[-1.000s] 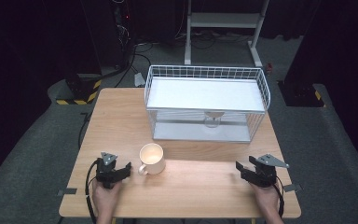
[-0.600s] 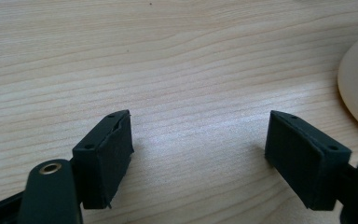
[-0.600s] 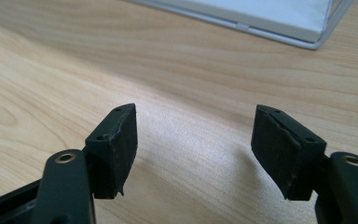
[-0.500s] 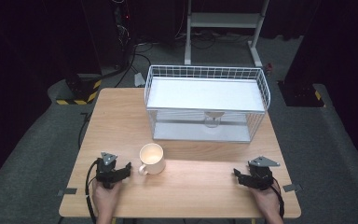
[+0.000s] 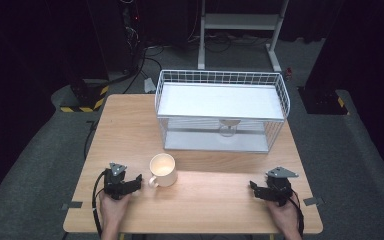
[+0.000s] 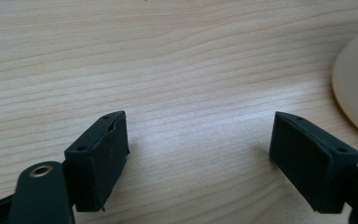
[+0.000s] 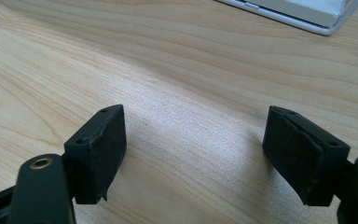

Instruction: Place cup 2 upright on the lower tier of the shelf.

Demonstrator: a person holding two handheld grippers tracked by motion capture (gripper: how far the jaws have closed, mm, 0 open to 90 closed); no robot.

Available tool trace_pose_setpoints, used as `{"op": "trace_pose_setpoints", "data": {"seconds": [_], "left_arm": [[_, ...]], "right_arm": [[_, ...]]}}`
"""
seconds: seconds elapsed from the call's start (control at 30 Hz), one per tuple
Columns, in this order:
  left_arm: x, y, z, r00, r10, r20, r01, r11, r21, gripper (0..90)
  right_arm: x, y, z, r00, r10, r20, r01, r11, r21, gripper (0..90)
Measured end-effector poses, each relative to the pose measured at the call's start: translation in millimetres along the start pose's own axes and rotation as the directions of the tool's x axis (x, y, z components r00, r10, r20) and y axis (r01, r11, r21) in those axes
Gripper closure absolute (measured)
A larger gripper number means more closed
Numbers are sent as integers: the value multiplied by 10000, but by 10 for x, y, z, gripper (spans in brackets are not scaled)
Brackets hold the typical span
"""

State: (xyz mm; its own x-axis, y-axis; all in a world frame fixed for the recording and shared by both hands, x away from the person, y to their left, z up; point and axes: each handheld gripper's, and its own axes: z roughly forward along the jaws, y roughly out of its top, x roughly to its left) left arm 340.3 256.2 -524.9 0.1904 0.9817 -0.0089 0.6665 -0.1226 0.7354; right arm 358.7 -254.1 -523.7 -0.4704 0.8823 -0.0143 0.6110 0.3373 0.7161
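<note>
Both grippers, L (image 5: 139,181) & R (image 5: 253,187), sit on table (image 5: 210,200) w/ jaws spread, nothing held; cream mug (image 5: 162,170) beside L.

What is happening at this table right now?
A person sits at a wooden table with a two-jaw gripper in each hand. The left gripper rests low beside a cream mug, jaws open, touching nothing. The right gripper sits near the right edge, also open and empty. A white wire basket stands at the far side, with a small glass visible through its front. Nothing is being held yet.
</note>
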Motion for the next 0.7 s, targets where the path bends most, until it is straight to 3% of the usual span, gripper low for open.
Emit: {"op": "trace_pose_setpoints", "data": {"seconds": [0.23,0.47,0.7], "left_arm": [[-89,47,-126,9984,65,554,-37,9987,-505,188],[-63,39,-255,9913,-532,1207,642,9939,-892,176],[-46,-10,-448,9887,-637,1353,815,9882,-1301,170]], "right_arm": [[-2,-1,1,10000,-33,5,33,10000,-13,218],[0,-1,0,10000,-11,3,11,10000,3,218],[0,-1,-1,10000,-11,3,11,10000,4,218]]}}
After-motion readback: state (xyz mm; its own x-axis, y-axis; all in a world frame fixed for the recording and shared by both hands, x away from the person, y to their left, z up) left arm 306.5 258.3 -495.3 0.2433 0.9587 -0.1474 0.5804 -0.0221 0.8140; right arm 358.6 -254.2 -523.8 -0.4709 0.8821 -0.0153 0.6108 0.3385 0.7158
